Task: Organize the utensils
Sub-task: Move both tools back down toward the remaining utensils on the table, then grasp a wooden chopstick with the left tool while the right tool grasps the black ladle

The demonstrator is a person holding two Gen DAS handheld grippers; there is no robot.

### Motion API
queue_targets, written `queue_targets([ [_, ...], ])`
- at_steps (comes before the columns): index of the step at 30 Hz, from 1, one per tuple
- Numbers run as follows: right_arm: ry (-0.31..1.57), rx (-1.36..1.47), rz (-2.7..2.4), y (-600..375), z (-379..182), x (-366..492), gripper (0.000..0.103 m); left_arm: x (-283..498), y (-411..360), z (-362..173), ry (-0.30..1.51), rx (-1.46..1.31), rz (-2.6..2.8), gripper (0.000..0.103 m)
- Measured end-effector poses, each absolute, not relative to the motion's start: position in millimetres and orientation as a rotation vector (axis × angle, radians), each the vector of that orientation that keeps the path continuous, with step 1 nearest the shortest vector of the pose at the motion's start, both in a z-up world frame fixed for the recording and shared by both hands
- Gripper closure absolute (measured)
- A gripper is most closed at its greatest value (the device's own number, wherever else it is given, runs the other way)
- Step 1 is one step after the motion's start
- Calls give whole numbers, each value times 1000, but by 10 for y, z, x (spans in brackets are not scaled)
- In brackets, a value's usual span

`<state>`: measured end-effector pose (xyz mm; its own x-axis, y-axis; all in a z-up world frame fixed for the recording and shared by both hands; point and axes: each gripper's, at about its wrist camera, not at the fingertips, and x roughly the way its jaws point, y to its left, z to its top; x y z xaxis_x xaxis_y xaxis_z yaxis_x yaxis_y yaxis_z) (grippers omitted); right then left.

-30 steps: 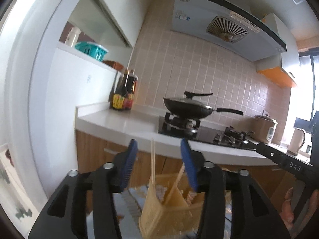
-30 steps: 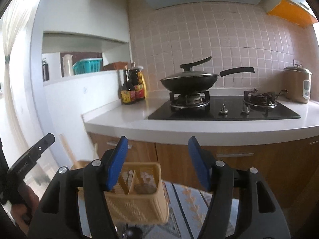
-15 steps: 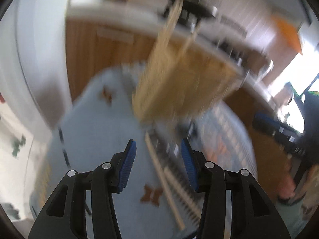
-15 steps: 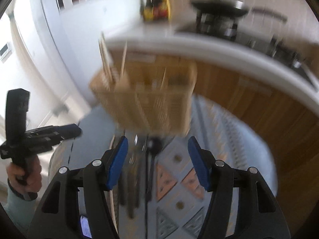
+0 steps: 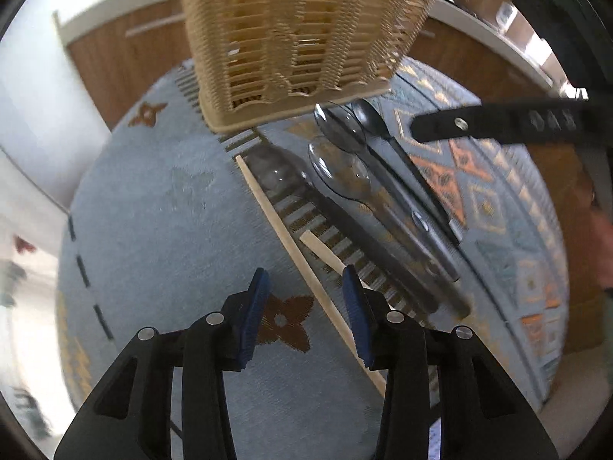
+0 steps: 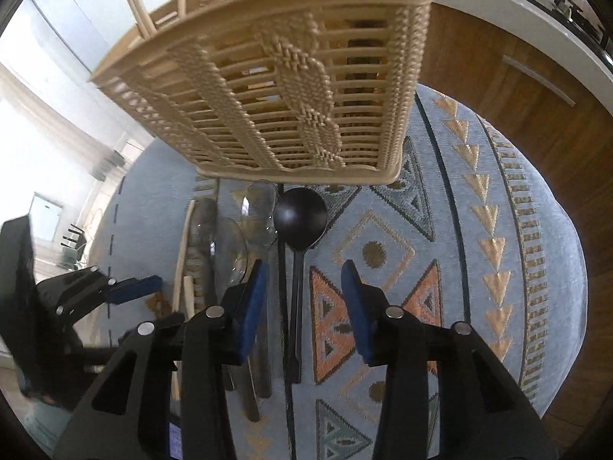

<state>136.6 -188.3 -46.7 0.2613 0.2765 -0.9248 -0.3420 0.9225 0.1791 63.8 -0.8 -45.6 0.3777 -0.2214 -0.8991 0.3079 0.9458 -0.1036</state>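
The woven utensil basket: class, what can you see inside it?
In the right wrist view, wooden chopsticks stand up out of the beige basket at its far left corner. Dark shapes show through the slatted wall, but the weave hides what they are, and the basket's floor is not visible.

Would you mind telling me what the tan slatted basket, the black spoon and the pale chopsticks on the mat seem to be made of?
Tan slatted basket: probably moulded plastic with a matte finish, since its woven pattern looks cast and uniform. Black spoon: likely glossy plastic, with a soft highlight on its bowl. Pale chopsticks: apparently unfinished wood or bamboo, dull and straight-edged.
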Motion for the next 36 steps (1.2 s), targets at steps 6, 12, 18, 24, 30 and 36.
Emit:
queue_targets([
  [6, 1259, -132, 407, -1646, -635, 1405, 74, 569, -23, -453, 1126, 150, -318, 75],
  [12, 1262, -183, 389, -1516, -780, 1430, 83, 561, 104, -434, 1123, 132, -299, 86],
  [18, 1241, -214, 357, -1540, -816, 1355, 98, 609, 230, -422, 1145, 105, -314, 88],
  [24, 1251, -194, 329, -1877, -841, 1271, 98, 729, 259, -427, 1165, 13, -323, 82],
  [30, 1285, -182, 355, -2089, -818, 1249, 96, 1046, 406, -429, 1170, -102, -280, 68],
  [36, 1318, -180, 369, -2055, -802, 1382, 94, 1203, 258, -421, 1191, 0, -266, 69],
])
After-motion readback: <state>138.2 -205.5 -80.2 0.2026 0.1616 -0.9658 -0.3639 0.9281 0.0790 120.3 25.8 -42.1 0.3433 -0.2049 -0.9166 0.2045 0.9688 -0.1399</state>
